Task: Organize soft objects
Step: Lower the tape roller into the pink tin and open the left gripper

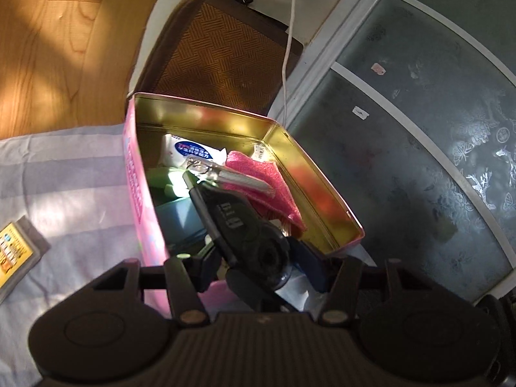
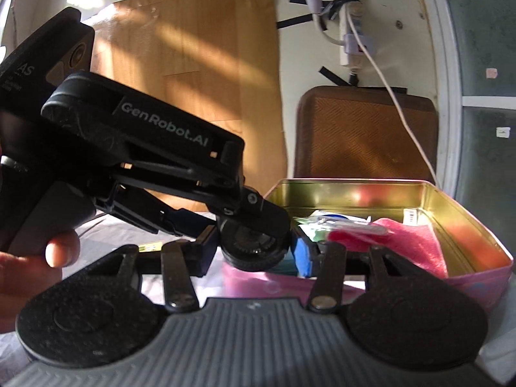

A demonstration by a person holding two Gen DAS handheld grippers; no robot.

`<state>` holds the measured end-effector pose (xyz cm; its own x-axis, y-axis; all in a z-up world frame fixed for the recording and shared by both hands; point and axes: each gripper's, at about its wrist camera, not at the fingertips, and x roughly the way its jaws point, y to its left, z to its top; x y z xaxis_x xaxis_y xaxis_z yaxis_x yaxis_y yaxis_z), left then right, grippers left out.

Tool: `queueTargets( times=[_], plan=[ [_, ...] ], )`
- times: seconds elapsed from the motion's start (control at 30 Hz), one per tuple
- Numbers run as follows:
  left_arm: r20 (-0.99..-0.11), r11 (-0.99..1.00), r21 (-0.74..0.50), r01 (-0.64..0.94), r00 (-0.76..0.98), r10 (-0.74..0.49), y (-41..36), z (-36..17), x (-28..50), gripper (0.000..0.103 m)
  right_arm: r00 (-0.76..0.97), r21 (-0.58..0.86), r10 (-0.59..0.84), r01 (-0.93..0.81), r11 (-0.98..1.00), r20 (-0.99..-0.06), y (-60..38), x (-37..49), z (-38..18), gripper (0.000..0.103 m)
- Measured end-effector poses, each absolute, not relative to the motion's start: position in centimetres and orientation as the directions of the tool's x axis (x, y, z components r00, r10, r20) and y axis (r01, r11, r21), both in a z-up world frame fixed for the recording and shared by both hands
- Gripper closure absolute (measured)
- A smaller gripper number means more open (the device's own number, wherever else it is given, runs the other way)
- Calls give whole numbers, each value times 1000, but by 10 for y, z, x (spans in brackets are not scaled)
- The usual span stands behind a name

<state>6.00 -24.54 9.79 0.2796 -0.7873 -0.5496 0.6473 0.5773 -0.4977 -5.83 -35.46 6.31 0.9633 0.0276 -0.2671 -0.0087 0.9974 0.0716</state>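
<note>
- Left gripper [image 1: 258,266]: jaws part-open on either side of the round hub of a black hinged hard tool [image 1: 225,219]. Whether the pads actually bear on it cannot be told.
- Right gripper [image 2: 254,254]: jaws likewise stand either side of the same hub, with contact unresolved. A bare hand [image 2: 29,264] shows at near left.
- Key relation: the tool's long axis runs from the hub away and slightly left, its tip over the open pink-sided, gold-lined metal tin [image 1: 200,103], which lies directly ahead of both grippers. Judged nearer: the left gripper.
- Soft items sit inside the tin: a pink foam sheet [image 1: 277,193] on the right, and a white printed packet [image 1: 187,151] at the far left (other contents are too dark to name).
- Surface: the tin rests on a pale lilac striped cloth [image 1: 64,177].
- Room: a brown woven mat [image 1: 219,48] stands beyond the tin. A patterned frosted glass door [image 1: 419,129] is to the right, and a white power strip [image 2: 351,42] hangs on the far wall.
</note>
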Motion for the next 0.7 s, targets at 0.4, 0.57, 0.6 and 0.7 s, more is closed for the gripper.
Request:
queueTargets(
  times=[0.4, 0.57, 0.6, 0.7],
  plan=[
    [-587, 669, -378, 639, 394, -708, -266, 81, 72, 33, 920, 24, -229, 249, 968, -317, -404, -59, 36, 49],
    [-525, 696, -368, 616, 479, -703, -194, 88, 57, 33, 957, 54, -145, 164, 985, -253, -381, -71, 49, 49],
    [-512, 703, -373, 606, 498, -700, -175, 88, 55, 33, 964, 61, -114, 132, 989, -241, -374, -73, 52, 49],
    [-475, 746, -367, 555, 578, -663, -111, 82, 47, 27, 975, 76, 27, -10, 997, -220, -346, -70, 63, 49]
  ],
)
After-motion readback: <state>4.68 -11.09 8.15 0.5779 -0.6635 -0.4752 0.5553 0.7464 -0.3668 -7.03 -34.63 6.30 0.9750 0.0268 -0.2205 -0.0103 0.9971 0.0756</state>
